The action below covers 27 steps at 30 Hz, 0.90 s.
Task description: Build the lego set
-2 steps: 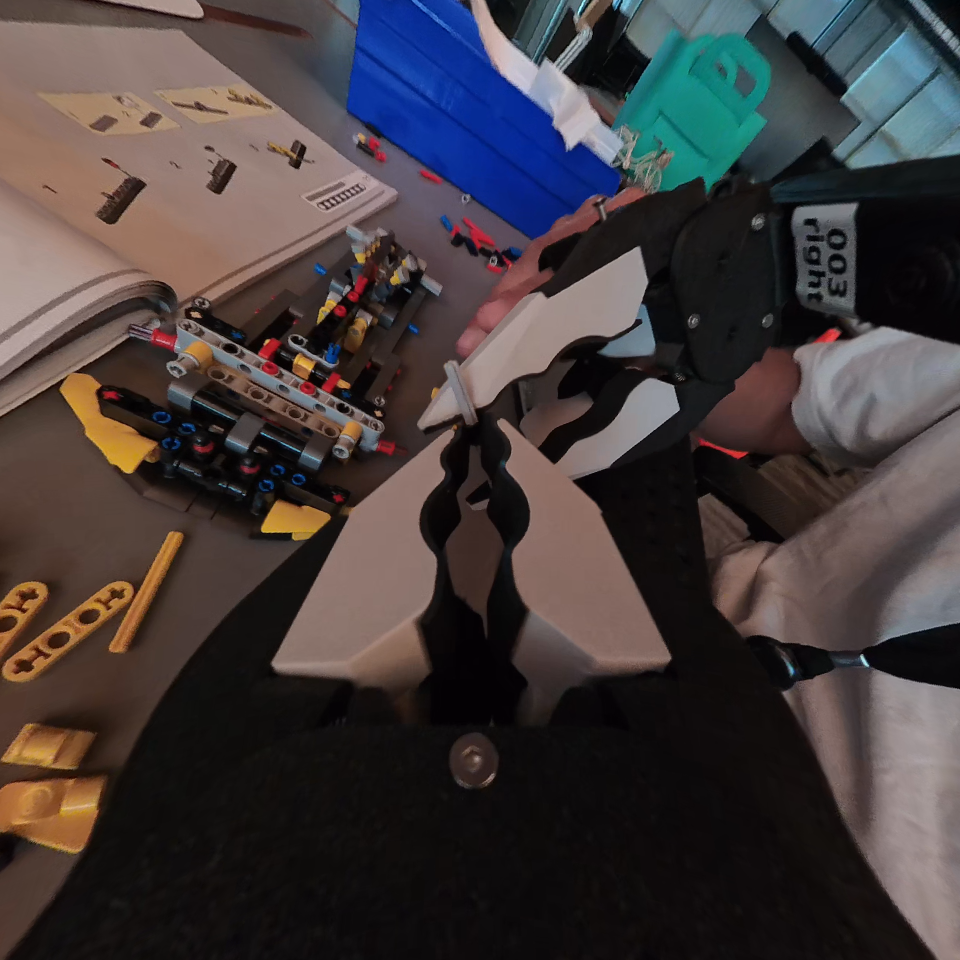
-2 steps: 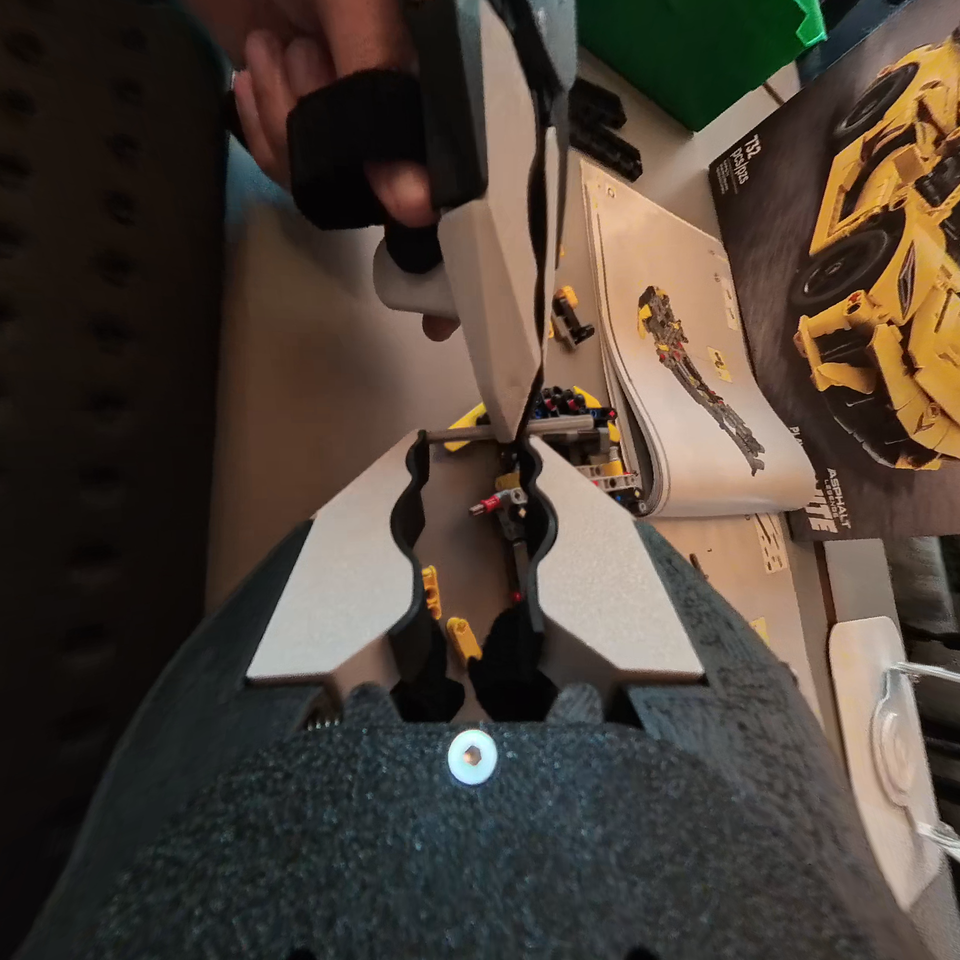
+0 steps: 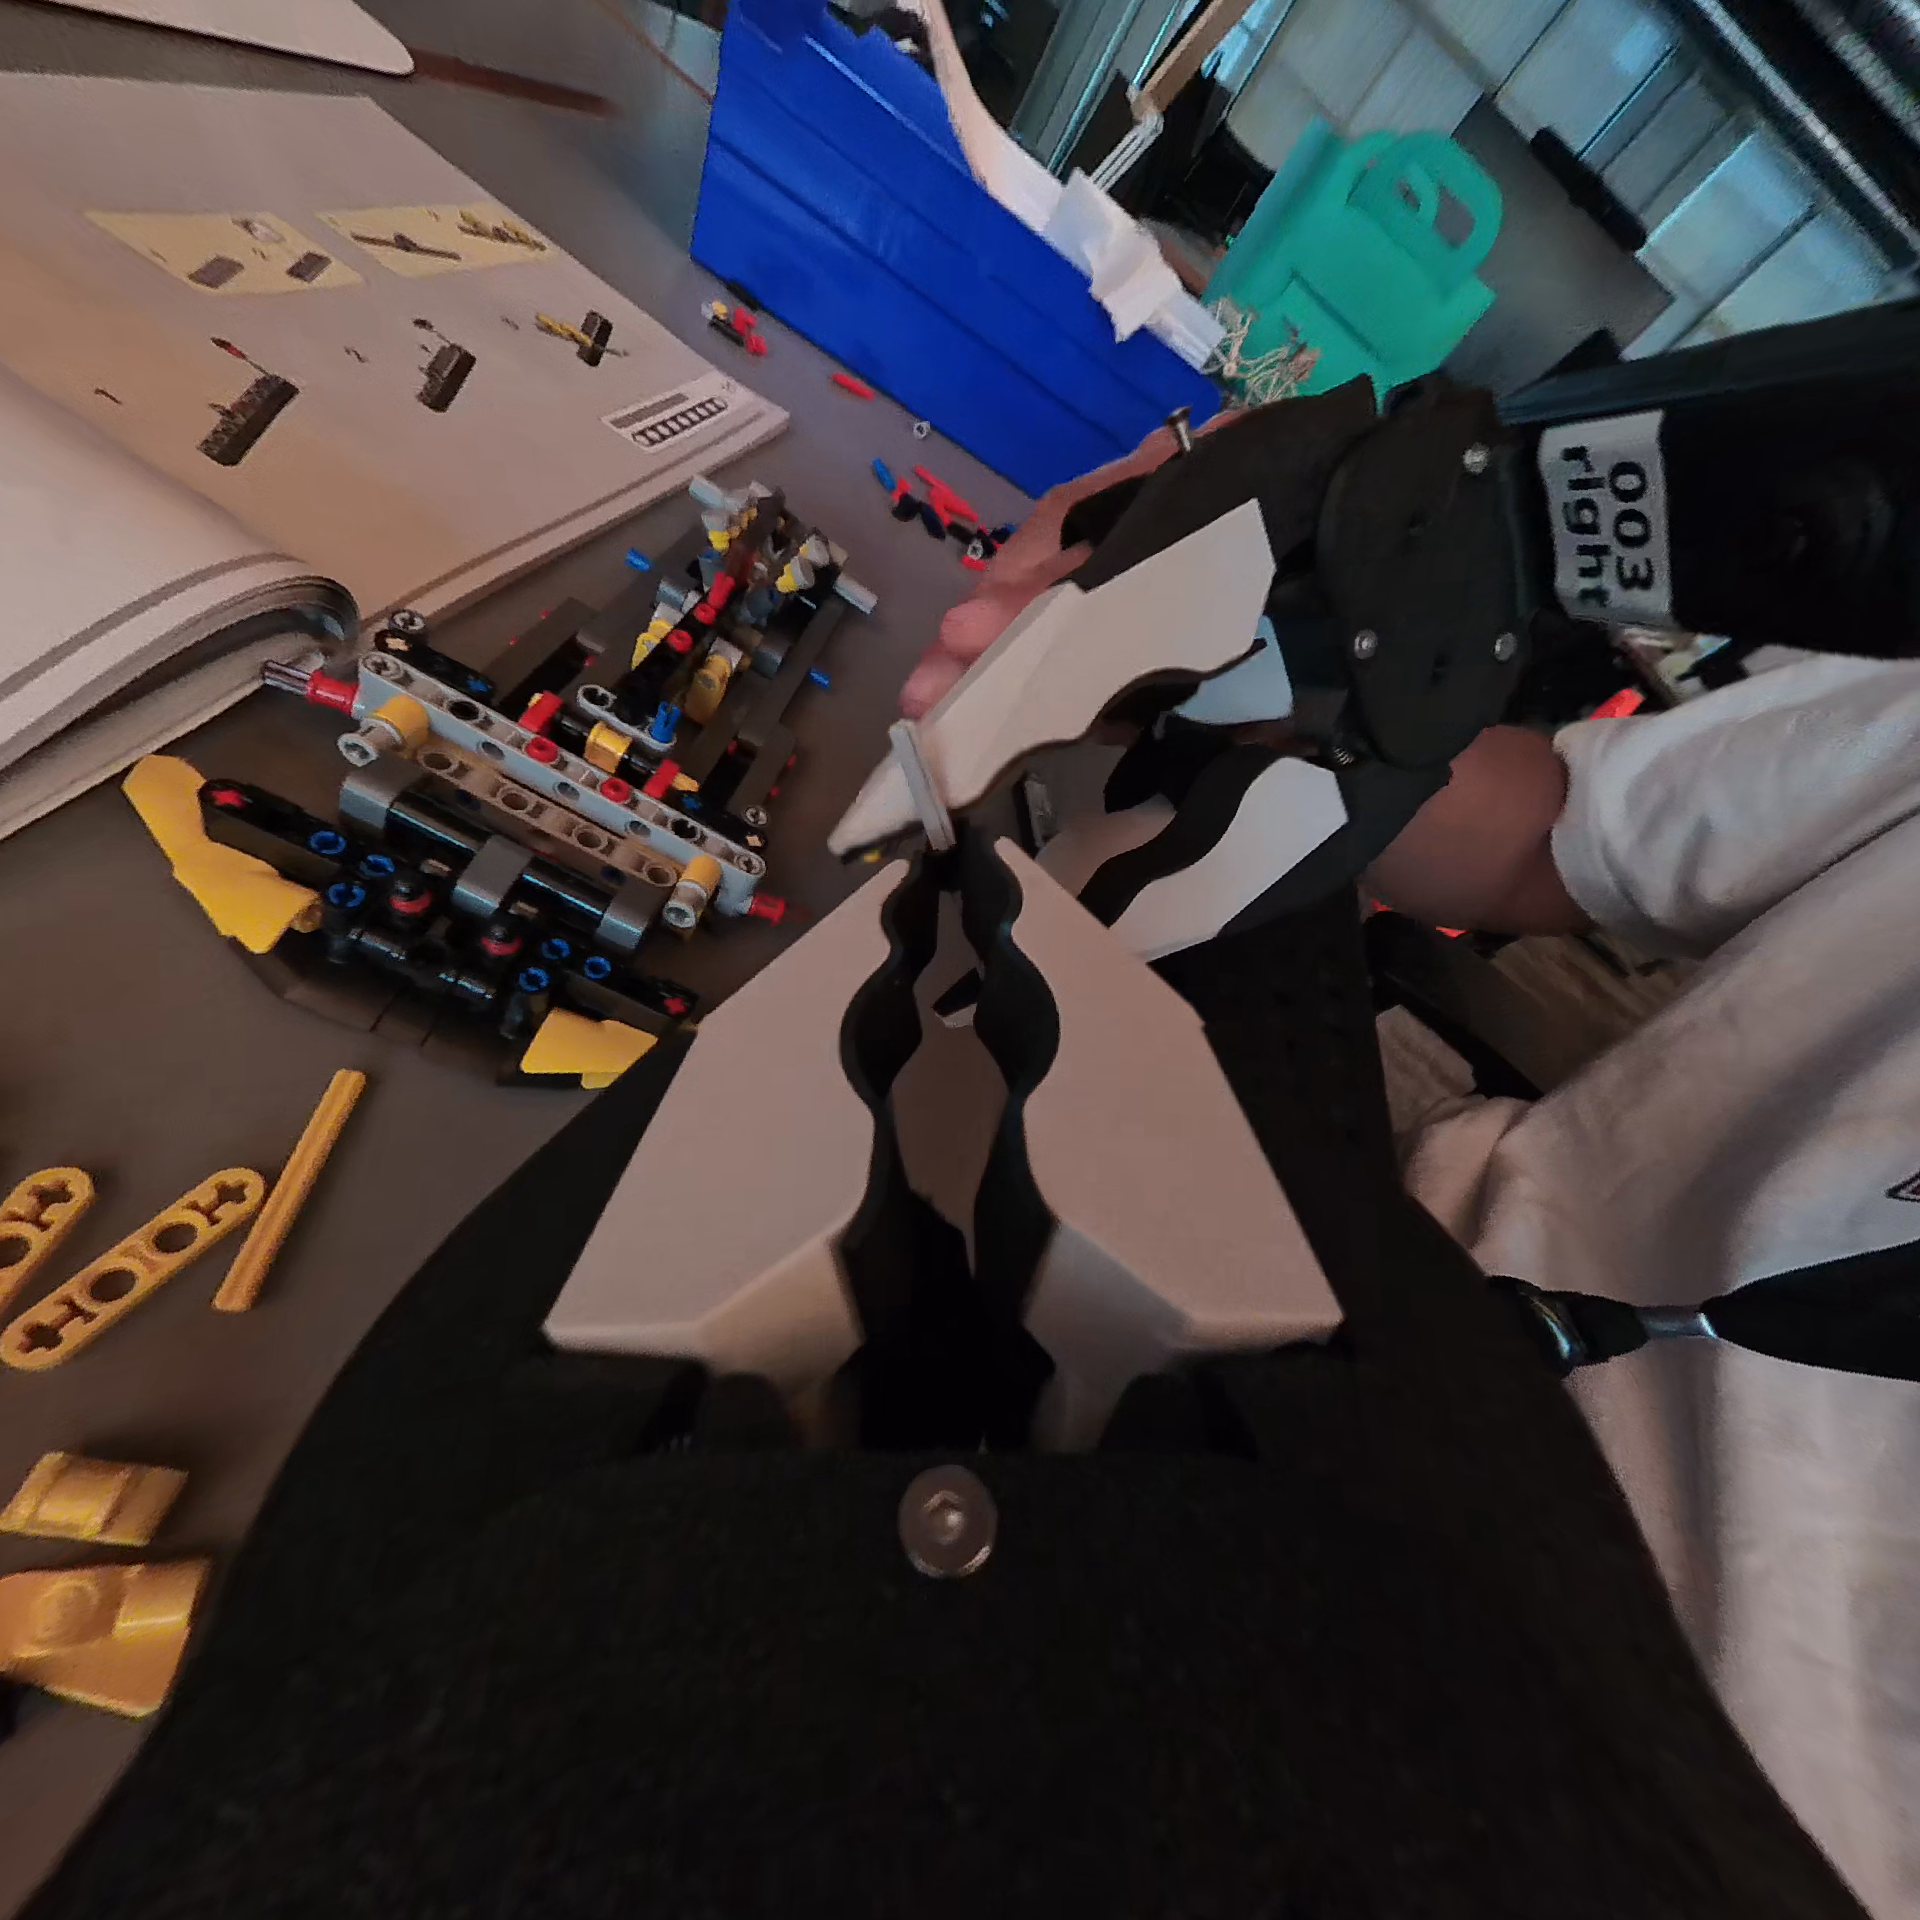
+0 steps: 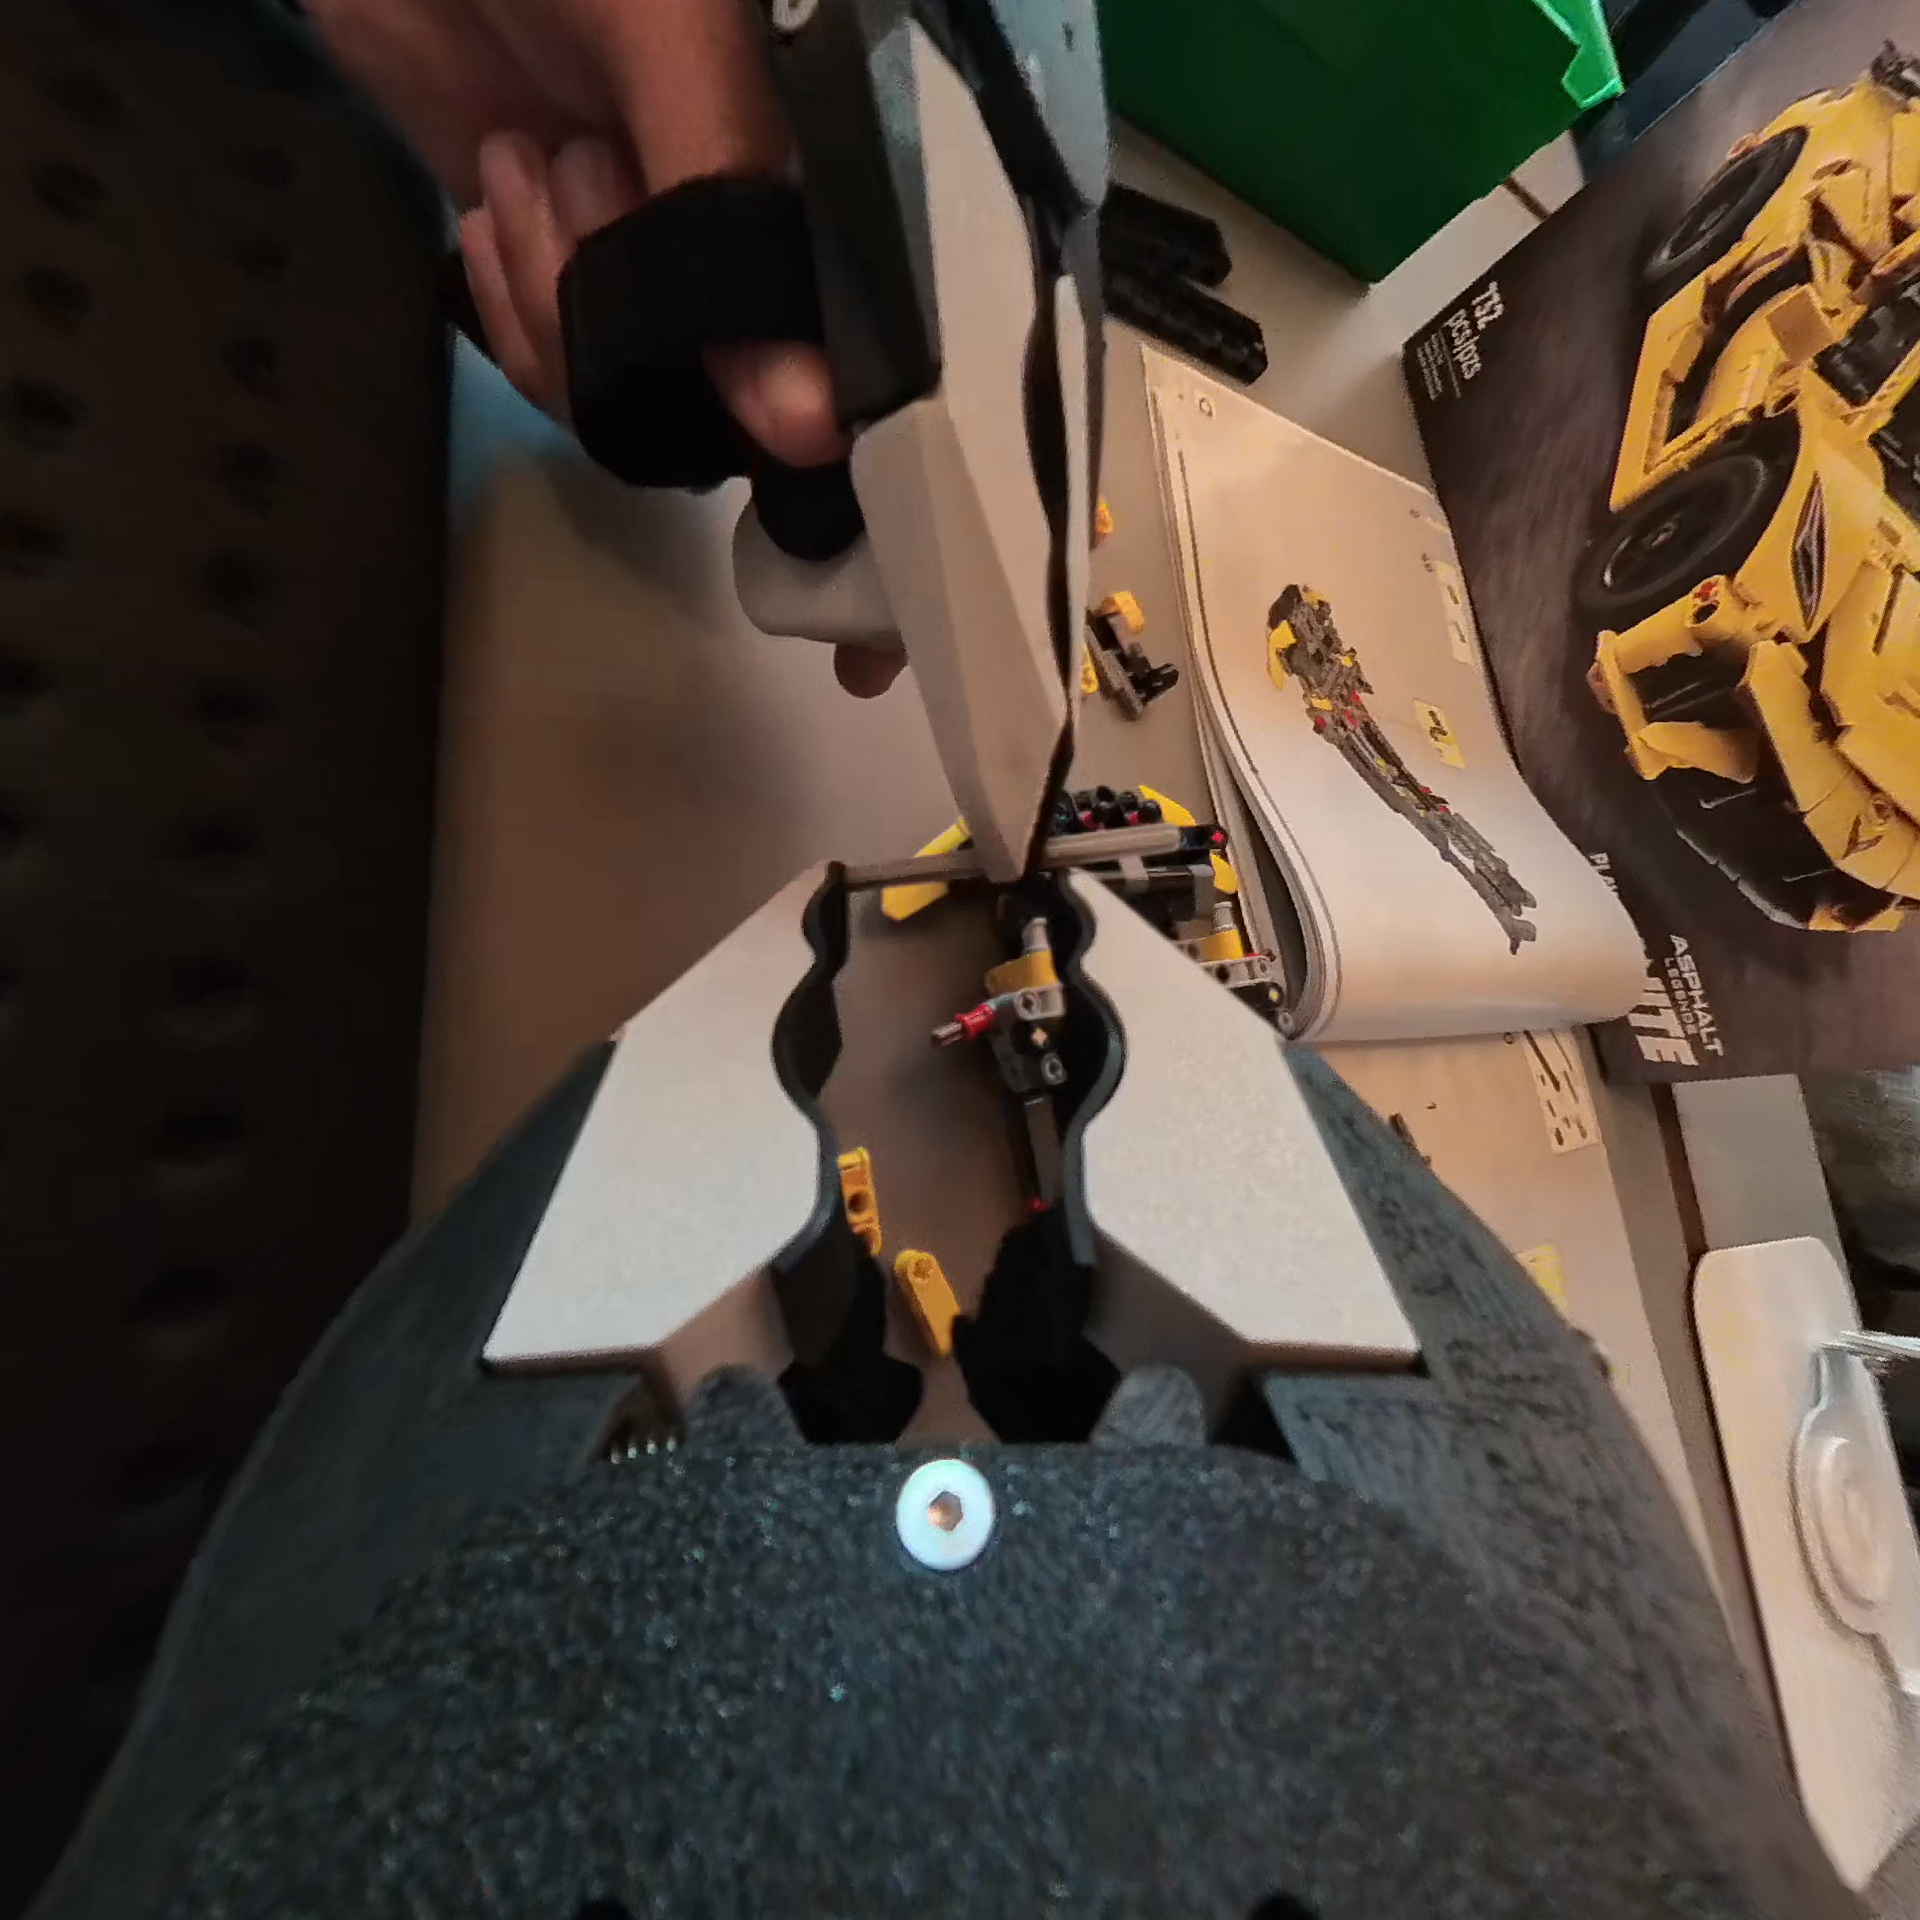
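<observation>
My left gripper (image 3: 940, 862) is shut on a thin grey axle (image 3: 923, 792), held in the air above the table. In the right wrist view it comes down from the top (image 4: 1023, 857), with the axle (image 4: 904, 871) lying crosswise. My right gripper (image 4: 956, 883) is open; the axle's end touches its left fingertip. Its fingers (image 3: 1091, 644) reach in from the right in the left wrist view. The partly built black, grey and yellow chassis (image 3: 540, 790) lies on the table beyond, also seen between the right fingers (image 4: 1023, 997).
An open instruction booklet (image 3: 312, 343) (image 4: 1351, 675) lies beside the chassis. Loose yellow beams (image 3: 135, 1257), a yellow axle (image 3: 291, 1184) and yellow panels (image 3: 94, 1496) lie at the left. A blue bin (image 3: 904, 260), the set's box (image 4: 1714, 520) and a green bin (image 4: 1351, 104) stand behind. The tips of both grippers are at nearly the same place.
</observation>
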Tool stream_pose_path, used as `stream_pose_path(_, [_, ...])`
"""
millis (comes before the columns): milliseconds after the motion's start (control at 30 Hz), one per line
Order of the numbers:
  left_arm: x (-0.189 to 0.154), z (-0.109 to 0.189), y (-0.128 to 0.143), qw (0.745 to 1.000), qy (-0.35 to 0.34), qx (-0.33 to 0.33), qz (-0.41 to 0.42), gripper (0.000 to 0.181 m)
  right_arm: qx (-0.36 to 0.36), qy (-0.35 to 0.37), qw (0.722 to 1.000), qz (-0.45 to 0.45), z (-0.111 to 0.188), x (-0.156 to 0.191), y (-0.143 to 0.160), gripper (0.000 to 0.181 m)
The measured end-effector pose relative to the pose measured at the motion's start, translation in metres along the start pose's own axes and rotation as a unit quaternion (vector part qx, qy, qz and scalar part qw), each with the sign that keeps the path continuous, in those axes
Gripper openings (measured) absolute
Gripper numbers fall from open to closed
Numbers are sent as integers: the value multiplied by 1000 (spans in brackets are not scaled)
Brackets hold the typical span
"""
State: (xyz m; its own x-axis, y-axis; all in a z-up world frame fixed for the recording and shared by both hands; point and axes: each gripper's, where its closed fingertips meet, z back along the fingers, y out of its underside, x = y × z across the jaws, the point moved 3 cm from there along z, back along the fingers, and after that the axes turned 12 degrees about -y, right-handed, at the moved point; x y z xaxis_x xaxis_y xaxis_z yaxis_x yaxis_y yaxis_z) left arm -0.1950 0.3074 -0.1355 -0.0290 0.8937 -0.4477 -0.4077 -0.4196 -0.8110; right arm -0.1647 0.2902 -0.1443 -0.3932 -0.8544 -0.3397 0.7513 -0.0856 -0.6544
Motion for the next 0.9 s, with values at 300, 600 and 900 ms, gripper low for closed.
stream_pose_path(300, [2,11,-30,994,59,-61,74,4,-126,18,983,-130,41,-28,-3,56])
stream_pose_path(600, [4,-13,-101,968,26,-156,193,4,-276,88,901,-323,115,-53,37,46])
stream_pose_path(900, [-3,-96,-133,955,20,-195,224,4,-274,197,866,-368,122,-70,86,52])
